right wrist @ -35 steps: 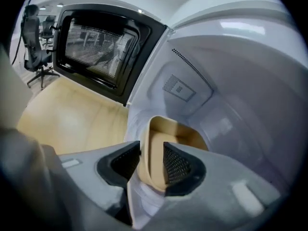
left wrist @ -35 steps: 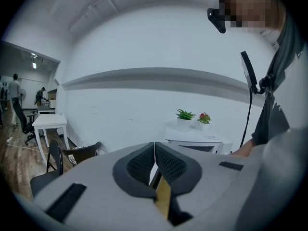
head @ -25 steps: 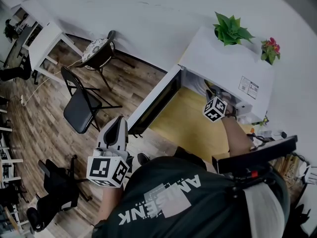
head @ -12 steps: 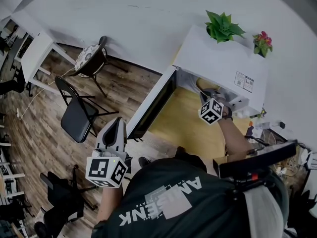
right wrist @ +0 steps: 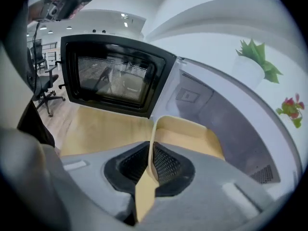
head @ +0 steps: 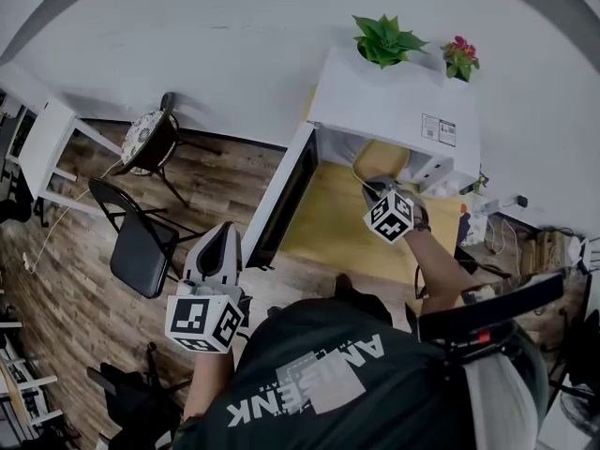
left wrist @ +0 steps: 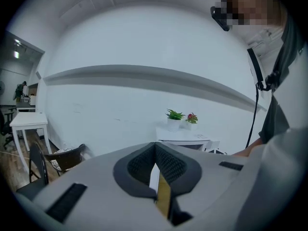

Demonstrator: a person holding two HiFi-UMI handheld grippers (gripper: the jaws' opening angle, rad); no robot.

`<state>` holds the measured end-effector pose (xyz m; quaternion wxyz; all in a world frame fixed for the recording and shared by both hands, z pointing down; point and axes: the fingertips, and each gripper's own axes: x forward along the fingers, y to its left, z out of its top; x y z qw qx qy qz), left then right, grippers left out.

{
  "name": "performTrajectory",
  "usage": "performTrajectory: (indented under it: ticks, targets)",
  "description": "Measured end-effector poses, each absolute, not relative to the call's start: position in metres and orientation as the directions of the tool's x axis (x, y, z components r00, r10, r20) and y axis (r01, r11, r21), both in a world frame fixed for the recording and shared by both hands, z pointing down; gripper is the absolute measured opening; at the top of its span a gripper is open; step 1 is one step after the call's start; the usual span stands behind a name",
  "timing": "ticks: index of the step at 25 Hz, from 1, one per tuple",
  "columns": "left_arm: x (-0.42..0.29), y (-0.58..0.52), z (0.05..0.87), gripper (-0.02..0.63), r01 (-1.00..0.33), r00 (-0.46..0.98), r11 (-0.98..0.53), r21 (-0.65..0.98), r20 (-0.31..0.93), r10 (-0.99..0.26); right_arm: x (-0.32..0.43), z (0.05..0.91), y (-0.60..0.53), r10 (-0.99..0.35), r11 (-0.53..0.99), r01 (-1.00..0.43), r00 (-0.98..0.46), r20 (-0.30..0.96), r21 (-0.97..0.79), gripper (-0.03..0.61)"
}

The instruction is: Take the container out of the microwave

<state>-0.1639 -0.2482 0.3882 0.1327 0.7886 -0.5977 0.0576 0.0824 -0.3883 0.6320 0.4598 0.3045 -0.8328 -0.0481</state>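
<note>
In the head view, the white microwave [head: 394,106] stands at the far right on a yellow table [head: 323,228], with its door [head: 286,190] swung open to the left. The right gripper [head: 375,187] reaches into the opening, where the tan container [head: 382,160] sits at the near edge of the chamber, not yet clear of it. The left gripper [head: 222,232] hangs low at the near left, well apart from the microwave.

In the left gripper view, the pads meet at their tips with nothing between them. Only a sliver of the table and the door edge shows through the slit behind them.

In the right gripper view, the jaws are narrow and clamped on the container's near wall, one pad inside the rim and one outside. The rest of the container lies beyond the jaws, towards the grey chamber.

The wall looks thin, so the container is probably light and somewhat bendable. A hard squeeze may buckle it rather than crack it. Held by one edge it will tend to droop at the far side, so a grip deep over the rim and a level pull suit it best. I cannot tell from here whether anything is inside, so it should be kept flat.
</note>
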Motion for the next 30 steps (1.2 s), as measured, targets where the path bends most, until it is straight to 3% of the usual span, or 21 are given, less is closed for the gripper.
performTrajectory:
  ticks: [6,16,30]
  targets:
    - [-0.168,-0.245,0.383,0.002,-0.933,0.358,-0.338,0.121,0.242,-0.902,0.064,0.606,-0.341,-0.525,0.816,-0.497,-0.420,0.740,0.297,0.028]
    - [-0.164,-0.243,0.382,0.002,-0.872,0.486,-0.455,0.180,0.209,-0.849,0.052,0.538,-0.282,-0.595,0.753,-0.597,-0.441,0.672,0.275,0.028]
    - [-0.134,-0.242,0.361,0.002,-0.832,0.554,-0.536,0.142,0.161,-0.817,0.050,0.422,-0.238,-0.673,0.716,-0.629,-0.504,0.542,0.303,0.028]
